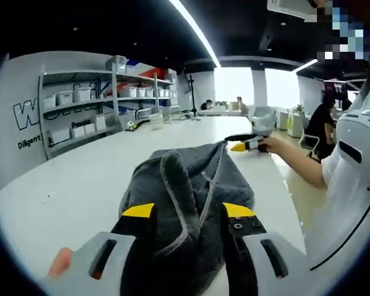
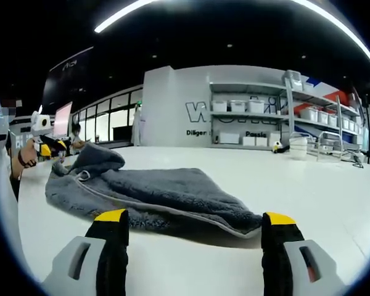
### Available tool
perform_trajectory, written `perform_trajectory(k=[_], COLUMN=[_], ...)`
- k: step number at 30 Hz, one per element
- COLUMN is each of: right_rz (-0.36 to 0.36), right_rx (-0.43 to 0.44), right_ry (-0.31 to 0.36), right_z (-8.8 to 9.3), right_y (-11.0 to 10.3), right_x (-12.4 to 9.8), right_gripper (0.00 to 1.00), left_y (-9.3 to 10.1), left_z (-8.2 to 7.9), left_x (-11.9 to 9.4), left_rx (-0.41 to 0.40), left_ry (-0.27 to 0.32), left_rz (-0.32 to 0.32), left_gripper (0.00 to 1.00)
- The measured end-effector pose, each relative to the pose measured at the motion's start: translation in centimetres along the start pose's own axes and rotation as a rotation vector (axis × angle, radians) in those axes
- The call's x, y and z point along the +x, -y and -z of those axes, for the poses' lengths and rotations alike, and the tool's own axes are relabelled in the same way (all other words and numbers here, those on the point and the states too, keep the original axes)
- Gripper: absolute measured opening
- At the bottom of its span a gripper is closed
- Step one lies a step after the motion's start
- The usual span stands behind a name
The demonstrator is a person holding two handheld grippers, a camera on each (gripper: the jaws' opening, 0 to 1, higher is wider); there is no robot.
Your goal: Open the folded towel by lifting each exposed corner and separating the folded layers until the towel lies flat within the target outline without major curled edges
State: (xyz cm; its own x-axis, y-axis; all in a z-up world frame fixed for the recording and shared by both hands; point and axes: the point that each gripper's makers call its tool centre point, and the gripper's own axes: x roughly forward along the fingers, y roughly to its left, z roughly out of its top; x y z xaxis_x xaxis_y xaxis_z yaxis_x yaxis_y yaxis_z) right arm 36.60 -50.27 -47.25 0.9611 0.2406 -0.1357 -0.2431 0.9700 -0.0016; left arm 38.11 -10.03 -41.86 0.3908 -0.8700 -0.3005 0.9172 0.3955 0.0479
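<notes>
A dark grey towel point(image 1: 191, 179) with a lighter trim lies rumpled and folded on the white table point(image 1: 80, 179). In the left gripper view its near end bunches up between the yellow-tipped jaws of my left gripper point(image 1: 189, 211), which is shut on it. At the towel's far corner a hand holds my right gripper point(image 1: 246, 145). In the right gripper view the towel point(image 2: 166, 191) stretches across the table, its near folded edge just ahead of my right gripper point(image 2: 194, 217), whose jaws stand wide open. At the far end the left gripper point(image 2: 49, 149) holds a raised hump of towel.
Metal shelves point(image 1: 86, 102) with white bins stand along the wall behind the table, seen too as shelves point(image 2: 259, 117) in the right gripper view. A person's forearm point(image 1: 296, 163) reaches in from the right. People sit at desks point(image 1: 222, 106) far back.
</notes>
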Motion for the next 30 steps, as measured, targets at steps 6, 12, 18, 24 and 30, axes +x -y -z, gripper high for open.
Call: perform_trajectory(k=[6, 12, 18, 24, 30], right_rz=[-0.014, -0.036, -0.063, -0.123, -0.126], right_rx=[0.01, 0.018, 0.024, 0.032, 0.03], right_ry=[0.011, 0.016, 0.015, 0.012, 0.014], right_z=[-0.2, -0.3, -0.2, -0.2, -0.2], right_y=[-0.2, -0.6, -1.0, -2.0, -2.0], right_x=[0.0, 0.0, 0.0, -0.2, -0.2], right_gripper=[0.91, 0.96, 0.99, 0.99, 0.99], left_y=[-0.3, -0.6, -1.1, -0.9, -0.9], left_z=[0.5, 1.9, 3.1, 3.8, 3.0], left_x=[-0.3, -0.3, -0.2, 0.1, 0.6], left_rx=[-0.055, -0.117, -0.136, -0.145, -0.138], left_ry=[0.013, -0.022, -0.053, -0.073, -0.071], left_rz=[-0.019, -0.027, -0.045, -0.038, -0.018], left_gripper=[0.64, 0.8, 0.85, 0.88, 0.88])
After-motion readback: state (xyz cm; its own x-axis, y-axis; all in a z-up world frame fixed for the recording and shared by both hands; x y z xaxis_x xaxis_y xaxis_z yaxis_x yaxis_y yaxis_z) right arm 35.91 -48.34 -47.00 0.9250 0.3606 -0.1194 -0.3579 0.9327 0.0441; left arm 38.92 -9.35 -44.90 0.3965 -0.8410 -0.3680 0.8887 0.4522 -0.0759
